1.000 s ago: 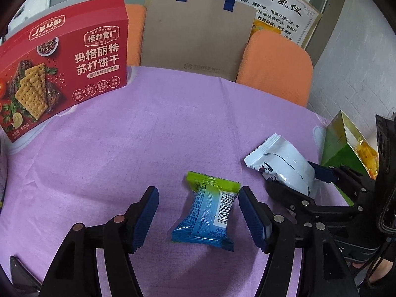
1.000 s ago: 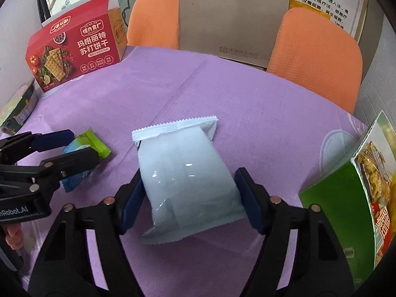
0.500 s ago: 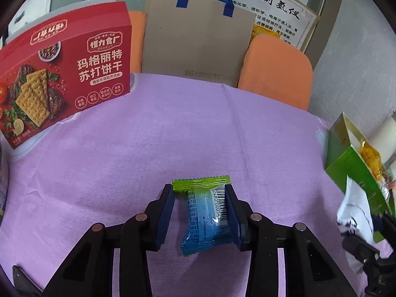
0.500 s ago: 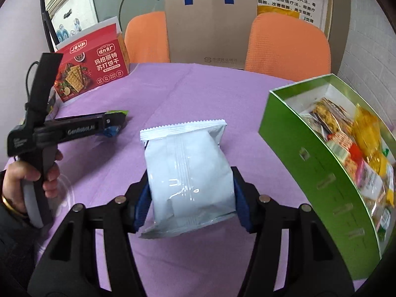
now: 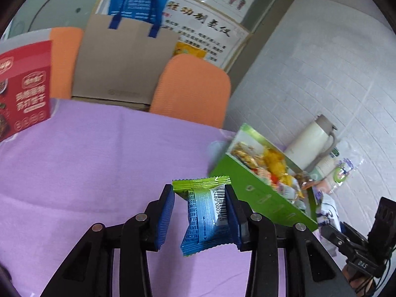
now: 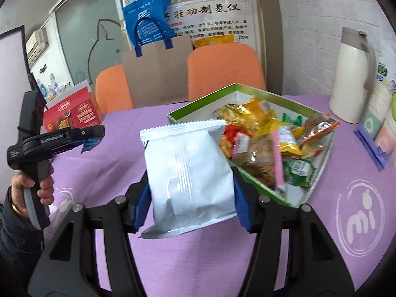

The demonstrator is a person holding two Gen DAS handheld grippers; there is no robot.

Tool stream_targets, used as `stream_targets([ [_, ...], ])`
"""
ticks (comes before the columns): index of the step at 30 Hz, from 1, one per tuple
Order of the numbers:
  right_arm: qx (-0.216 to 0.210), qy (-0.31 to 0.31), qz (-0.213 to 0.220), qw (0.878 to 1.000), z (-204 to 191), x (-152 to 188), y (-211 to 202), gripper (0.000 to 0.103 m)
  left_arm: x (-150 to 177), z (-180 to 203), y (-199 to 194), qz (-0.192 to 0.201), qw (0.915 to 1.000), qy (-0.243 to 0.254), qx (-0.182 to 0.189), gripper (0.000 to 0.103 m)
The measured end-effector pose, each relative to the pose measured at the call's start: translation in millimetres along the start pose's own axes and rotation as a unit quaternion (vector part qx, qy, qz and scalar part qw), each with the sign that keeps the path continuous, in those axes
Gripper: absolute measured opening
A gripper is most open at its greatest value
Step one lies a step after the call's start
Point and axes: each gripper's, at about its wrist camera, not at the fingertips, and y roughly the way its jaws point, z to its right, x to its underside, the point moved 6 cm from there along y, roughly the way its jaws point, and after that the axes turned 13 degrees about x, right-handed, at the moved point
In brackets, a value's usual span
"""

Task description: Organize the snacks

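My left gripper is shut on a small blue and green snack packet, held above the purple tablecloth, just left of the green snack box. The right wrist view shows the same gripper side-on at the left, the blue packet poking out below its fingers. My right gripper is shut on a white pillow-shaped snack bag, held upright in front of the green box's near corner. The open green box holds several mixed snack packets.
A red cracker box stands at the table's far left. A brown paper bag with blue handles sits between two orange chairs. A white jug and stacked paper cups stand right of the green box. A hand holds the left gripper.
Both grippers closed on their packets, which lay on the cloth a second ago, lifted them, and carried them rightwards to the green box.
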Motion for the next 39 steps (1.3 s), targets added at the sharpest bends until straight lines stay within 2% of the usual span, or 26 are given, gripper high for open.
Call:
stream_targets([
  [5,0.054,0.019,0.016,0.998,47.4,-11.3,-8.0,0.060,-15.0,72.6,37.7,-0.027,0.9977,0.048,0.040,0.040],
  [9,0.074,0.036,0.036,0.996,74.2,-25.5,-11.4,0.060,-24.0,113.9,73.1,-0.043,0.9949,0.081,0.042,0.041],
  [16,0.081,0.054,0.064,0.993,100.5,-50.7,3.3,0.060,-41.4,133.1,124.5,-0.056,0.9932,0.099,0.027,0.041],
  [20,0.061,0.049,0.044,0.996,97.7,-51.4,41.9,0.061,-44.3,124.8,144.5,-0.056,0.9925,0.108,0.009,0.042],
  [21,0.052,0.041,0.035,0.997,94.8,-50.3,53.9,0.062,-44.0,123.1,148.9,-0.057,0.9922,0.110,0.008,0.050],
  [22,0.038,0.029,0.023,0.999,91.0,-47.3,66.2,0.065,-41.6,119.4,154.3,-0.063,0.9918,0.111,0.005,0.077],
  [24,0.025,0.006,-0.015,1.000,85.7,-38.7,84.9,0.083,-37.2,109.5,157.7,-0.061,0.9923,0.106,-0.021,0.101],
  [26,0.032,-0.013,-0.014,0.999,85.8,-32.7,86.0,0.093,-35.3,102.7,156.1,-0.040,0.9922,0.109,-0.046,0.103],
  [27,0.039,-0.017,-0.002,0.999,87.7,-31.5,82.4,0.101,-34.3,99.5,155.8,-0.041,0.9921,0.107,-0.050,0.103],
  [28,0.047,-0.018,0.008,0.999,91.2,-30.5,79.0,0.102,-33.1,96.8,156.2,-0.045,0.9925,0.100,-0.053,0.103],
  [34,0.068,0.011,0.015,0.997,114.0,-27.9,56.9,0.102,-31.4,98.0,140.3,-0.035,0.9936,0.089,-0.060,0.103],
  [39,0.068,0.043,0.036,0.996,115.6,-24.4,14.4,0.102,-26.1,115.0,107.4,-0.017,0.9917,0.105,-0.072,0.103],
])
